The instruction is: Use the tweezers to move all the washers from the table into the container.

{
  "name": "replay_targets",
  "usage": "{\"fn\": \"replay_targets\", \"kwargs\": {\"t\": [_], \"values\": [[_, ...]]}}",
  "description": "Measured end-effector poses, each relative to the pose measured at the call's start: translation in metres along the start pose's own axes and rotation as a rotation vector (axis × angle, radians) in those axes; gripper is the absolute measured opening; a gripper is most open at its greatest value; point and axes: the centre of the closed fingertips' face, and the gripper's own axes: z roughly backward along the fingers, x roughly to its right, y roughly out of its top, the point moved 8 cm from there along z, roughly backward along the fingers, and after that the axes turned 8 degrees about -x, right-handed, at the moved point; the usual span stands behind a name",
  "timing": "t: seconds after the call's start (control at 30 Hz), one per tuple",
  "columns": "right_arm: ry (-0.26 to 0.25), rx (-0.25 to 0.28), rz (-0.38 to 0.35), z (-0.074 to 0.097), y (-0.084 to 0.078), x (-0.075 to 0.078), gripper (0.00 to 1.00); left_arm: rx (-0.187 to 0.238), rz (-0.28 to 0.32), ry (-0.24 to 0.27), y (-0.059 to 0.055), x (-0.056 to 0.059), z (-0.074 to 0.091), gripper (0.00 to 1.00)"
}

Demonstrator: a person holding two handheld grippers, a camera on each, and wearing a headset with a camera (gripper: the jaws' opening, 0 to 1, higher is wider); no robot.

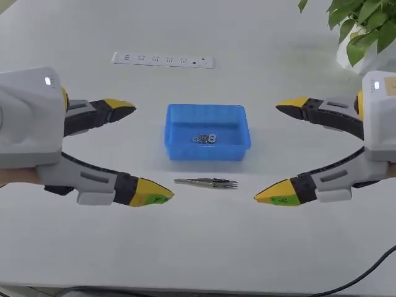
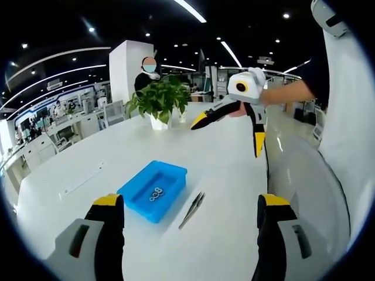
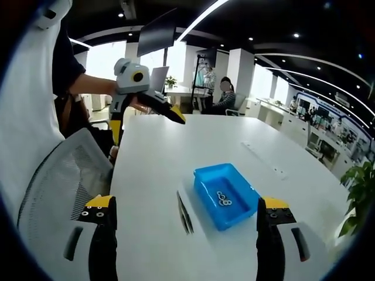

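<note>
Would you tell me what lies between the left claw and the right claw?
In the head view, the tweezers and, just beyond them, the blue container holding washers lie between the left claw and the right claw.

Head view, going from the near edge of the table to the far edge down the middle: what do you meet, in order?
The tweezers → the blue container holding the washers → the power strip.

No legible text, faint marks on yellow tool tips, perhaps print, too blurred
</note>
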Motion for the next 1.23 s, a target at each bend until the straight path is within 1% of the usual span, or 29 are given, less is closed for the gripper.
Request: {"fn": "replay_targets", "kwargs": {"t": [0.13,0.27,0.37,0.6,0.87,1.03,1.23], "values": [[-0.002,0.006,-0.005,0.000,0.001,0.001,1.00,-0.011,-0.007,-0.004,0.000,-0.001,0.000,1.00],[-0.002,-0.001,-0.004,-0.001,-0.001,0.002,1.00,-0.003,-0.004,-0.001,0.002,-0.003,0.001,1.00],[0.001,0.002,-0.012,0.000,-0.001,0.002,1.00,-0.022,-0.010,-0.006,0.000,-0.003,0.000,1.00],[0.013,-0.003,-0.006,-0.003,-0.001,0.001,1.00,-0.027,-0.013,-0.003,0.000,-0.004,0.000,1.00],[0.018,-0.010,-0.007,-0.004,-0.004,0.001,1.00,-0.035,-0.016,-0.002,0.003,-0.003,-0.002,1.00],[0.014,0.006,-0.022,-0.002,-0.007,0.002,1.00,-0.045,-0.018,-0.012,0.003,0.000,-0.006,1.00],[0.021,-0.011,-0.031,-0.003,-0.013,-0.001,1.00,-0.055,-0.020,-0.018,0.002,0.001,-0.007,1.00]]}}
